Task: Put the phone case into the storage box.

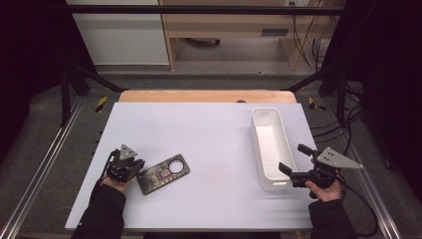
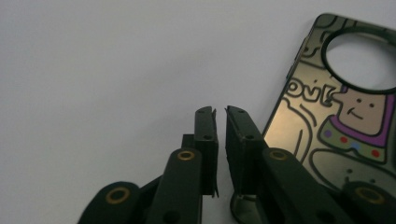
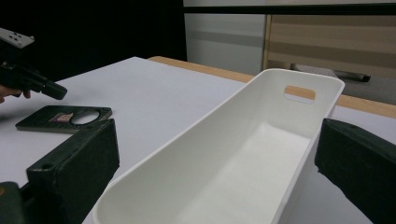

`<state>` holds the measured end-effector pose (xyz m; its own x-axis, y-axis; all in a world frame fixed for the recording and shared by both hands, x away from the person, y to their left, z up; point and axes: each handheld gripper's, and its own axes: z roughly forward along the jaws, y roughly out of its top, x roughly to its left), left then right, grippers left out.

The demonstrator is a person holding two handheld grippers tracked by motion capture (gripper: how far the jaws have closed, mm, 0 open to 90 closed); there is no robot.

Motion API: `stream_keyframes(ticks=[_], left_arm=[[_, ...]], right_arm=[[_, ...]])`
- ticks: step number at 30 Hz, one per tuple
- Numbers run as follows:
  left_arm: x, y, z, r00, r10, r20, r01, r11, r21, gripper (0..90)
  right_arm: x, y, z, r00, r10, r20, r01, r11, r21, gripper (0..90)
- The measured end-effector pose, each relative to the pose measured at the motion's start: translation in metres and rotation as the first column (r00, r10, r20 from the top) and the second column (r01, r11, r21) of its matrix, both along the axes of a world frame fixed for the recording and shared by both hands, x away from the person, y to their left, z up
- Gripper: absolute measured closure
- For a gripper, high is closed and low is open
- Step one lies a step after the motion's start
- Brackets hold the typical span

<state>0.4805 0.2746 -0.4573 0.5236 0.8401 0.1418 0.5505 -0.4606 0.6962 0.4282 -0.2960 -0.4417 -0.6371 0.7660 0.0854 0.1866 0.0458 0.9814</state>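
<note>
A dark phone case (image 1: 163, 174) printed with a cartoon figure and a round camera hole lies flat on the white table (image 1: 199, 129), front left. My left gripper (image 1: 136, 167) rests at the case's left end. In the left gripper view its jaws (image 2: 219, 114) are shut with only a thin slit between them, and the case (image 2: 345, 126) lies just right of them, partly under the right jaw. My right gripper (image 1: 293, 159) stands open at the near end of a long white bin (image 1: 271, 148). The bin's empty near end (image 3: 243, 154) sits between its spread jaws (image 3: 217, 168).
The bin runs front to back along the table's right side. A wooden strip (image 1: 206, 96) edges the table's far side, with metal frame rails (image 1: 45, 164) left and right. Cables (image 1: 358, 209) trail off the right edge. The other gripper (image 3: 51, 88) hovers beside the case (image 3: 65, 118).
</note>
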Motion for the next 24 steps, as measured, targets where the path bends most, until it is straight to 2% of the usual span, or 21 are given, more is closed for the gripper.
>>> stream_keyframes(ticks=[2, 3, 4, 5, 6, 12, 13, 17, 21, 24], left_arm=[[-0.001, 0.002, 0.004, 0.9998, -0.003, 0.018, 0.003, 0.9998, -0.021, 73.6], [-0.001, 0.003, 0.007, 0.9996, -0.005, 0.029, 0.006, 0.9991, -0.042, 65.0], [-0.001, 0.003, 0.009, 0.9992, -0.004, 0.040, 0.006, 0.9981, -0.062, 65.0], [-0.001, 0.004, 0.011, 0.9990, -0.010, 0.043, 0.013, 0.9967, -0.080, 57.5], [-0.002, 0.005, 0.013, 0.9987, -0.015, 0.048, 0.020, 0.9952, -0.095, 57.5], [-0.006, 0.004, 0.025, 0.9928, -0.065, 0.101, 0.081, 0.9828, -0.166, 37.3], [-0.007, 0.004, 0.027, 0.9922, -0.072, 0.102, 0.089, 0.9814, -0.170, 31.5], [-0.010, -0.001, 0.033, 0.9884, -0.090, 0.123, 0.110, 0.9795, -0.169, 19.1], [-0.013, -0.005, 0.040, 0.9864, -0.097, 0.133, 0.119, 0.9786, -0.168, 10.0], [-0.016, -0.009, 0.045, 0.9833, -0.111, 0.145, 0.136, 0.9743, -0.180, 5.4]], right_arm=[[0.000, 0.000, 0.000, 1.0000, 0.000, 0.001, 0.000, 1.000, -0.002, 0.3], [0.000, 0.000, 0.000, 1.0000, -0.001, -0.001, 0.001, 1.000, 0.000, 0.3], [0.000, 0.000, 0.000, 1.0000, -0.001, -0.001, 0.001, 1.000, 0.000, 0.3], [0.000, 0.000, 0.000, 1.0000, -0.002, 0.000, 0.002, 1.000, -0.001, 0.3], [0.000, 0.000, 0.000, 1.0000, -0.002, 0.000, 0.002, 1.000, -0.001, 0.3], [0.000, -0.001, 0.000, 1.0000, -0.001, 0.001, 0.001, 1.000, 0.001, 0.3], [0.000, -0.001, 0.001, 1.0000, -0.001, 0.001, 0.001, 1.000, 0.000, 0.3], [-0.001, -0.002, 0.001, 1.0000, 0.000, 0.000, 0.000, 1.000, 0.002, 0.3], [-0.001, -0.002, 0.001, 1.0000, -0.001, 0.002, 0.001, 1.000, -0.001, 0.3], [-0.001, -0.001, 0.001, 1.0000, 0.001, 0.001, -0.001, 1.000, 0.001, 0.3]])
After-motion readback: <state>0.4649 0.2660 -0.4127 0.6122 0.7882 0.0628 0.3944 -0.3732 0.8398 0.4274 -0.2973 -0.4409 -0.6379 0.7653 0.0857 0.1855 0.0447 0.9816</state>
